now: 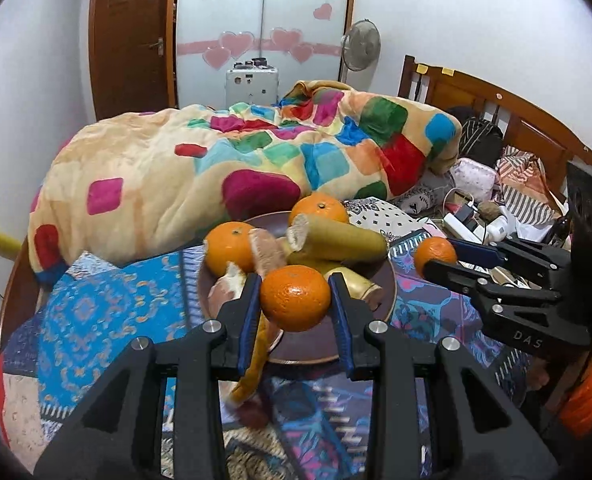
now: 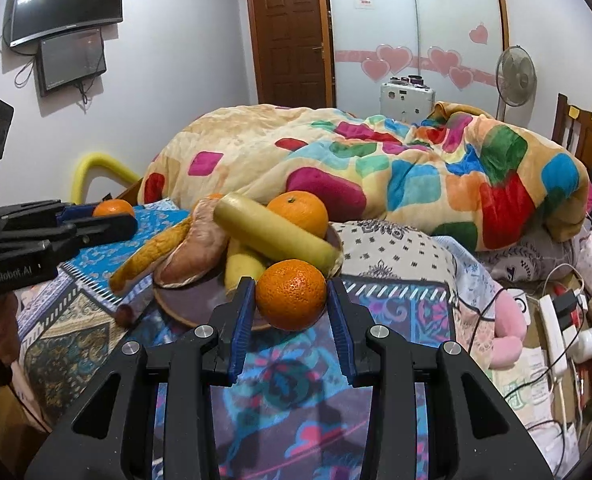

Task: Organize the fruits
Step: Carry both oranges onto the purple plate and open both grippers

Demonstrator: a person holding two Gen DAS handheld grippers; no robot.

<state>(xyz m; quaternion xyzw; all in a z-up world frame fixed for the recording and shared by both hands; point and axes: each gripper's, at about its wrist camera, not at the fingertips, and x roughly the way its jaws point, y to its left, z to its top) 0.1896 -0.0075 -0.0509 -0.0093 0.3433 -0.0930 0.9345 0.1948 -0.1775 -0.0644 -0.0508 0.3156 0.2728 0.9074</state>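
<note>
The left gripper (image 1: 295, 300) has its two blue-padded fingers pinched on an orange (image 1: 295, 297), one pad on each side of the fruit, and it holds that orange over the near part of a brown plate (image 1: 319, 350). The right gripper (image 2: 292, 300) is doing the same with a second orange (image 2: 290, 294): its pads press against both flanks of the fruit, which sits just off the plate's near edge in the right wrist view. From the left wrist view that second orange (image 1: 435, 256) shows to the right of the plate, caught at the tips of the other tool.

The plate (image 2: 200, 304) rests on a patterned blue and purple cloth (image 2: 288, 392) spread over the bed. Piled on it are a long yellow banana (image 2: 276, 234), a smaller yellow one (image 2: 240, 268) under it, two more oranges (image 1: 228, 252) (image 1: 319, 208) toward the back, and a pinkish peeled piece (image 2: 194, 248) leaning at the left. An orange-brown peel-like strip (image 2: 148, 256) hangs off the plate's left edge onto the cloth.

Behind the plate lies a bunched quilt (image 1: 200, 168) with bright coloured patches. To the right, near the wooden headboard (image 1: 507, 112), there is a clutter of cables and a white power strip (image 2: 555, 332). A standing fan (image 2: 515, 76) is by the far wall, and a television (image 2: 66, 4) hangs high on the left wall.
</note>
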